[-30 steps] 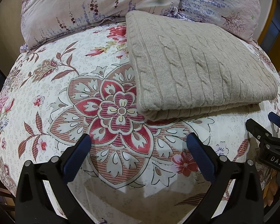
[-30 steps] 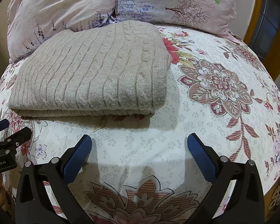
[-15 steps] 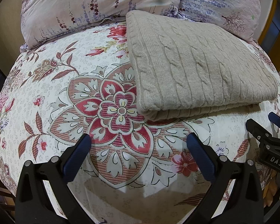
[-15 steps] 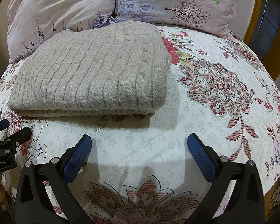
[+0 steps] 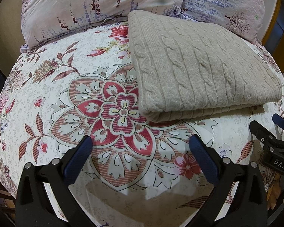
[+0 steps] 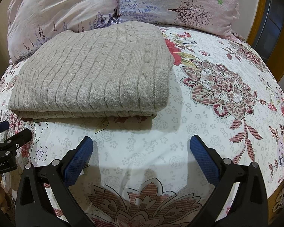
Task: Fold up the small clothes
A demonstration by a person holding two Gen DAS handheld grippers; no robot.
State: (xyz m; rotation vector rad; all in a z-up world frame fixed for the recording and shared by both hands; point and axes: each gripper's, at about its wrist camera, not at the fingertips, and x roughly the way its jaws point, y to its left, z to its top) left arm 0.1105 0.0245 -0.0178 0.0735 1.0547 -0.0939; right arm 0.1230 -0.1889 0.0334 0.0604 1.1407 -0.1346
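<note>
A beige cable-knit sweater (image 5: 197,70) lies folded into a thick rectangle on the floral bedsheet (image 5: 66,98), its far edge against the pillows. In the right wrist view the same sweater (image 6: 92,75) fills the left half. My left gripper (image 5: 141,143) hovers open in front of the sweater's near left corner, nothing between its blue pads. Open as well, my right gripper (image 6: 141,141) sits in front of the sweater's near right corner, holding nothing. Each gripper shows at the edge of the other's view: the right gripper (image 5: 270,126), the left gripper (image 6: 11,130).
Two pale pillows with purple plant prints (image 5: 96,9) (image 6: 176,3) lean along the head of the bed. A yellow-framed door or window (image 6: 270,28) stands at the right. The bed's edge drops off at the far left and right.
</note>
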